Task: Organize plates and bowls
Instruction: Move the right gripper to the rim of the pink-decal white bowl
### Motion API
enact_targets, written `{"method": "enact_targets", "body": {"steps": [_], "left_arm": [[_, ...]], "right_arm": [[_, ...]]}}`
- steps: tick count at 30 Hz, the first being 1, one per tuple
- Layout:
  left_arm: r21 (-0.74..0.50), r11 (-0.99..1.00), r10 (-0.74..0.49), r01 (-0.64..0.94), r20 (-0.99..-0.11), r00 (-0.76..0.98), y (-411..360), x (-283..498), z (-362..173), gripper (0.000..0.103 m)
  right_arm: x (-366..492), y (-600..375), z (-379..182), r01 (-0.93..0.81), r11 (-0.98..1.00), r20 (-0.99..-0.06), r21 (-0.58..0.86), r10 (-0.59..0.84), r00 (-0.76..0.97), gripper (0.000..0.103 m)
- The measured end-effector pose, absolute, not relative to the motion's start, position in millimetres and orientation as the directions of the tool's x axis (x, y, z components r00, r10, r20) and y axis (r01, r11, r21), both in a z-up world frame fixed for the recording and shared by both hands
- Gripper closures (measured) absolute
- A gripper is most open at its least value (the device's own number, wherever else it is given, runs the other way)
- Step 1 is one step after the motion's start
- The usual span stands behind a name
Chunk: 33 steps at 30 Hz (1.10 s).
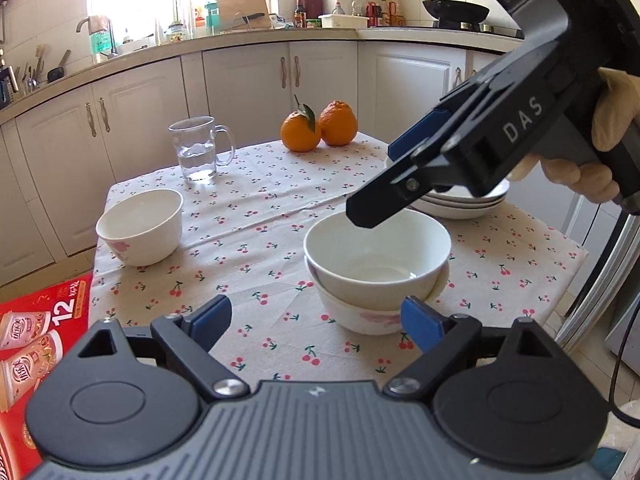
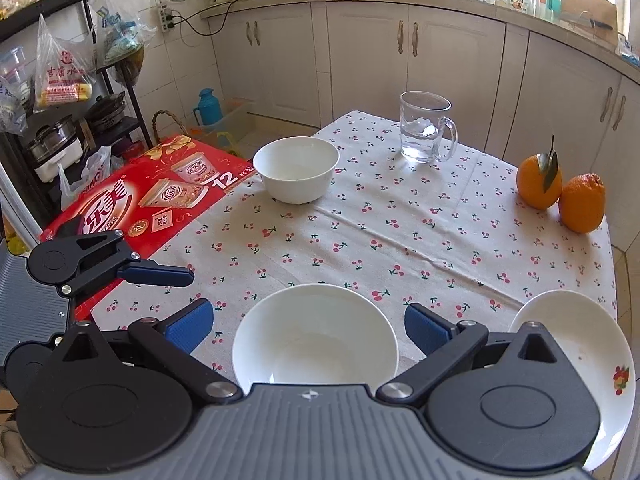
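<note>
Writing: the right gripper [image 1: 362, 216] is showing "DAS" in pale letters along its black body; the red carton [image 2: 160, 196] beside the table is carrying a big white "12" and Chinese characters, too distorted here to read with confidence.
Left-wrist view only: a stack of white plates [image 1: 460, 200] is sitting partly behind the right gripper, a gloved hand [image 1: 600, 148] is wrapping its handle, and a black wok [image 1: 456, 10] is resting on the stove.
Right-wrist view only: a rack hung with plastic bags [image 2: 60, 72] is standing at the left, and the top plate is showing a small red fruit print.
Left gripper [image 1: 316, 322]: fingers are standing spread, nothing between the blue pads.
Right gripper: jaws are gaping wide, not pinching anything.
Stacked bowls [image 1: 376, 264]: two nested, sitting just ahead of the left gripper and directly under the right gripper's tip.
Lone bowl [image 1: 140, 226]: standing well apart at the table's left edge.
Also on the cherry-print cloth [image 1: 260, 216]: a glass mug [image 1: 198, 150] and two oranges [image 1: 318, 128] at the far side.
</note>
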<state>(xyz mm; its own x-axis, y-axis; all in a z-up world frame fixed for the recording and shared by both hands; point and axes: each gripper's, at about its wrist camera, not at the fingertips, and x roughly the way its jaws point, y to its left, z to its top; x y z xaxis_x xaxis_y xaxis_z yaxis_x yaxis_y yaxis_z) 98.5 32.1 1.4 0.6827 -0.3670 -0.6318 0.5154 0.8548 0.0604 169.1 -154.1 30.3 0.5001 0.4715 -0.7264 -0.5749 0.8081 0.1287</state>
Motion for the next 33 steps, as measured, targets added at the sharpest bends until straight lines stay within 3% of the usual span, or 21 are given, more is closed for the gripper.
{"method": "enact_targets", "body": {"steps": [12, 29, 33], "left_arm": [[0.076, 0.914, -0.28, 0.399, -0.592, 0.756, 86, 123, 4, 0.008], [0.102, 0.943, -0.204, 0.318, -0.578, 0.79, 117, 207, -20, 0.008], [0.108, 0.95, -0.179, 0.292, -0.576, 0.798, 115, 224, -29, 0.008]], "right_arm": [[201, -92, 61, -0.678, 0.733, -0.711, 0.053, 0.505, 0.489, 0.0], [281, -18, 36, -0.74, 0.662, -0.775, -0.119, 0.403, 0.486, 0.0], [302, -11, 28, -0.755, 0.652, -0.787, -0.071, 0.429, 0.444, 0.0]]}}
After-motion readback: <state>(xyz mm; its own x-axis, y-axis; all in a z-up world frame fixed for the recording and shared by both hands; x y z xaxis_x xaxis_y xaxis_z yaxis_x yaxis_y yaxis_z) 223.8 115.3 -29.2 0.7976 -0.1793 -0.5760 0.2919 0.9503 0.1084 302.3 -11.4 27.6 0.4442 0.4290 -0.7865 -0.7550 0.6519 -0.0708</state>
